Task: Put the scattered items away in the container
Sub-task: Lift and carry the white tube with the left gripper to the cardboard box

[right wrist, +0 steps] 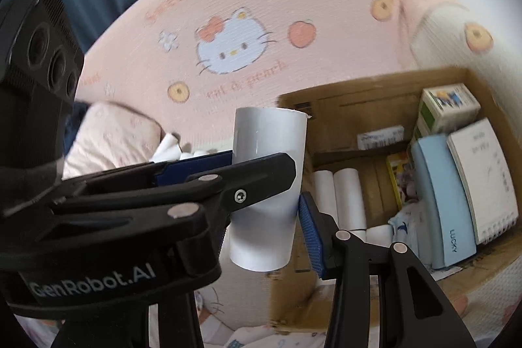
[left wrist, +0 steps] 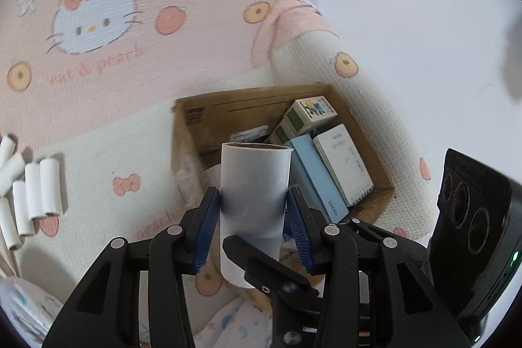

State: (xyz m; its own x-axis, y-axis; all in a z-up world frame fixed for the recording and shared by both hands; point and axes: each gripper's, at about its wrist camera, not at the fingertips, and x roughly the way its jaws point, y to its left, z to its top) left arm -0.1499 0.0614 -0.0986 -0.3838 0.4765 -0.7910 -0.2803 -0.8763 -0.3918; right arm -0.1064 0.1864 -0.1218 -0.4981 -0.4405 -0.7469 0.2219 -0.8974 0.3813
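Left tongs: clamped on white tube, frame centre.
Right tongs: also pressed against same tube.
Cardboard box: behind tube, held books.
Loose tubes: left edge, on blanket.

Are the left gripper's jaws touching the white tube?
Touching. The left wrist view shows both blue jaws of the left gripper pressed against the white tube, no gap either side.

box right side packed, left seemingly roomier
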